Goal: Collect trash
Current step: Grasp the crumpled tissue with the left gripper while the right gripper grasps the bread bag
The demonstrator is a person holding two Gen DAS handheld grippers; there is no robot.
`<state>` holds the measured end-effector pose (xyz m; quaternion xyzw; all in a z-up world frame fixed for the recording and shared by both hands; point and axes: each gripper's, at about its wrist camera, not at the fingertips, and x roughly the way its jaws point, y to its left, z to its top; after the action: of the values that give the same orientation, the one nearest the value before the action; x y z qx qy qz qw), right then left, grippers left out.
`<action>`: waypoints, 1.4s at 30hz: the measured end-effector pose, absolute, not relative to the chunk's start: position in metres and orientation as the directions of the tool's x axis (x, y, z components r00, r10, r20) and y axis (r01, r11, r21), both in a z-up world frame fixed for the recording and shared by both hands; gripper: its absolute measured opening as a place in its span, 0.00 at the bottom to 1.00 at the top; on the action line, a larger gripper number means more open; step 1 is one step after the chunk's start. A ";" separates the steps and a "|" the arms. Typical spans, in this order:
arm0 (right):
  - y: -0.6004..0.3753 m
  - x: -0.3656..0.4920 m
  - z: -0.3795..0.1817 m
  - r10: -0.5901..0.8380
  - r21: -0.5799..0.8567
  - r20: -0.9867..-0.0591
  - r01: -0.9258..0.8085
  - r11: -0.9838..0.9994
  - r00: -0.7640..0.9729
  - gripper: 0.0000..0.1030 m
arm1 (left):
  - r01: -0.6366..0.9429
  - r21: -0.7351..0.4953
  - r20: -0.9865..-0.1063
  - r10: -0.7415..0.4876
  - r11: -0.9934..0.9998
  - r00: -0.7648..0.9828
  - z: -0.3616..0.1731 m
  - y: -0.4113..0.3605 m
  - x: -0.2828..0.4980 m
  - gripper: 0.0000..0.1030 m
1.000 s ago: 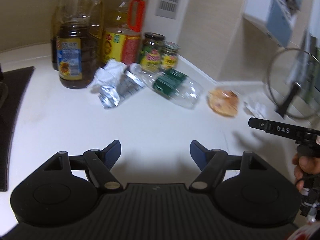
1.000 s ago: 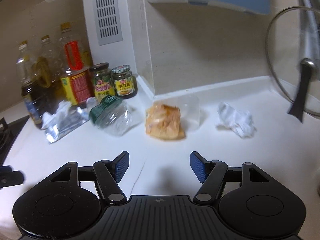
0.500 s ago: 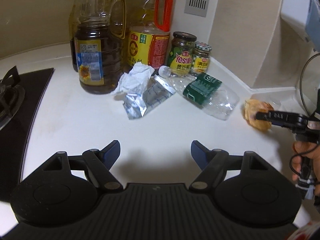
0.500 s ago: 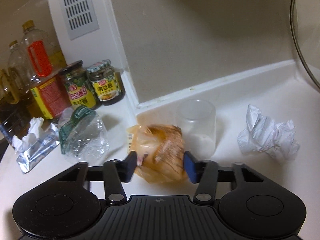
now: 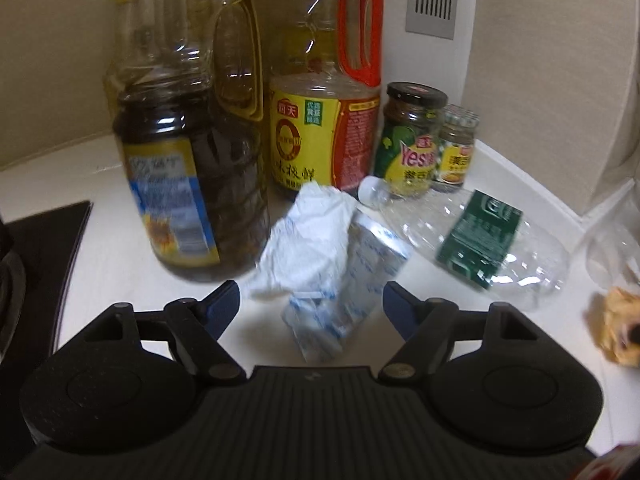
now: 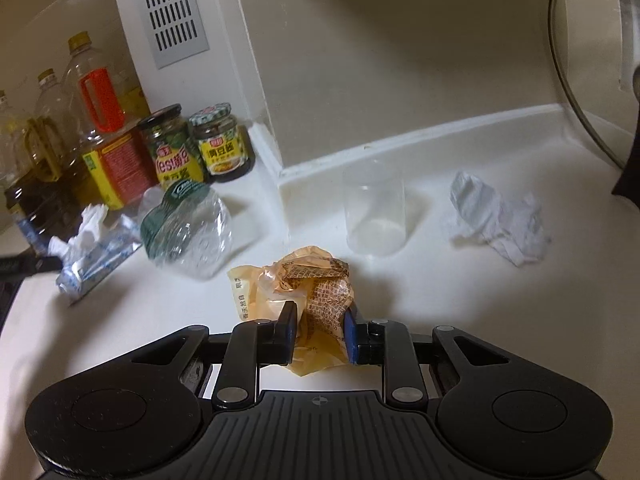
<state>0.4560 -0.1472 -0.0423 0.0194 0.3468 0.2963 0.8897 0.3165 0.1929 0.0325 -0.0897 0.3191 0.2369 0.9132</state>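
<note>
My right gripper [image 6: 318,330] is shut on a crumpled orange plastic wrapper [image 6: 308,284] on the white counter; the wrapper also shows at the right edge of the left wrist view [image 5: 618,328]. My left gripper [image 5: 312,308] is open, its fingers on either side of a silver-blue foil packet [image 5: 352,280] with a crumpled white tissue [image 5: 308,236] against it. A crushed clear bottle with a green label [image 5: 480,240] lies to the right, and shows in the right wrist view [image 6: 188,228]. Another crumpled tissue [image 6: 496,220] lies at the right.
Two big oil bottles [image 5: 192,160] [image 5: 320,112] and two sauce jars [image 5: 412,140] [image 5: 456,148] stand at the back. A clear plastic cup [image 6: 374,212] stands behind the wrapper. A black hob [image 5: 36,264] is at the left. A glass lid [image 6: 592,60] leans at the far right.
My right gripper moved in and closed on the orange wrapper. My left gripper moved forward over the foil packet and tissue, still open.
</note>
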 end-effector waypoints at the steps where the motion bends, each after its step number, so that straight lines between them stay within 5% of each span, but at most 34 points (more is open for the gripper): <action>1: -0.148 0.454 -0.042 0.541 0.240 -0.606 -0.515 0.823 0.583 0.24 | -0.489 -0.014 -0.624 0.375 0.872 0.685 0.032 0.197 0.320 0.67; 6: -0.146 0.447 -0.037 0.536 0.225 -0.605 -0.519 0.825 0.589 0.24 | -0.493 -0.020 -0.621 0.375 0.870 0.688 0.029 0.212 0.335 0.52; 13: -0.146 0.444 -0.035 0.541 0.221 -0.598 -0.527 0.821 0.591 0.24 | -0.463 -0.002 -0.647 0.352 0.886 0.676 0.028 0.214 0.337 0.16; 28: -0.170 0.411 -0.021 0.622 0.286 -0.555 -0.575 0.767 0.553 0.24 | -0.423 -0.107 -0.552 0.300 0.900 0.778 0.095 0.138 0.250 0.13; 42: -0.203 0.320 -0.015 0.660 0.334 -0.556 -0.592 0.734 0.505 0.24 | -0.275 -0.290 -0.604 0.048 0.916 0.796 0.073 0.046 0.147 0.13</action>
<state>0.3198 -0.2029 -0.0150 0.0501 0.3421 0.3614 0.8659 0.1471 0.0459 0.0735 -0.1850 0.3077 0.0869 0.9293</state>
